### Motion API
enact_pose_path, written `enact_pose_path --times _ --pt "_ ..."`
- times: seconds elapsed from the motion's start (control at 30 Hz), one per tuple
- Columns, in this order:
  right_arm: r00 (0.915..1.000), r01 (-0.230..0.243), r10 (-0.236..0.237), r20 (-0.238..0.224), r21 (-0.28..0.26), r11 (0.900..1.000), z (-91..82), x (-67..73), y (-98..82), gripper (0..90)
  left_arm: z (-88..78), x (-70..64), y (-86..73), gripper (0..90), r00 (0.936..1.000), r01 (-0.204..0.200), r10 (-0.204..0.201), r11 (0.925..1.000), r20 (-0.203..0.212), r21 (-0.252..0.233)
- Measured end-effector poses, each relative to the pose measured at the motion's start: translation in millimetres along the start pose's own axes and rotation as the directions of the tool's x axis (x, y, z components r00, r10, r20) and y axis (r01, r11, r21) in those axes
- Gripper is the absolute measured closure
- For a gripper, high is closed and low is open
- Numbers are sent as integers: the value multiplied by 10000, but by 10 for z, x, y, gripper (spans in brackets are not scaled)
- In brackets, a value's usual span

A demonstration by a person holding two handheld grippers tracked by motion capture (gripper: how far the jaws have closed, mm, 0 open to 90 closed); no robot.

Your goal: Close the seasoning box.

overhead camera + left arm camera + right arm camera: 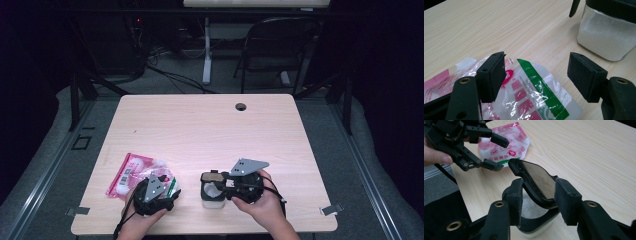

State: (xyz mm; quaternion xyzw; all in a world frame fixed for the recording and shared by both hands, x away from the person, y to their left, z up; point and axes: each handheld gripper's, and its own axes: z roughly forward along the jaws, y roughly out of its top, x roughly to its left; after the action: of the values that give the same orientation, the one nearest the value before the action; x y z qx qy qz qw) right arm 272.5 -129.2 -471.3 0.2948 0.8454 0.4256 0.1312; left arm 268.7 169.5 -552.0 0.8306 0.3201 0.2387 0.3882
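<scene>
**Lid tilted up on the jar, bag under my left jaws**

My right gripper (537, 201) is clamped on the black flip lid (535, 180) of the clear jar (212, 196), near the table's (210, 125) near edge. My left gripper (536, 75) hangs wide apart over the pink-and-green plastic bag (529, 95), just left of the jar.
</scene>
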Motion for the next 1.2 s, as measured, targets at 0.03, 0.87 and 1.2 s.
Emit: enact_pose_path --times 0.03,0.87,1.2 --pt "10000 50 -50 6 31 10000 0 6 -5 585 3 6 6 310 10000 -6 6 10000 21 11" --pt "9987 45 -23 -507 450 9990 42 65 -62 508 -24 107 29 311 9996 244 -246 9996 -134 -167" --pt "9975 -672 675 -202 106 9977 -59 -104 -88 481 -70 193 26 311 9983 525 -533 9981 -255 -325"
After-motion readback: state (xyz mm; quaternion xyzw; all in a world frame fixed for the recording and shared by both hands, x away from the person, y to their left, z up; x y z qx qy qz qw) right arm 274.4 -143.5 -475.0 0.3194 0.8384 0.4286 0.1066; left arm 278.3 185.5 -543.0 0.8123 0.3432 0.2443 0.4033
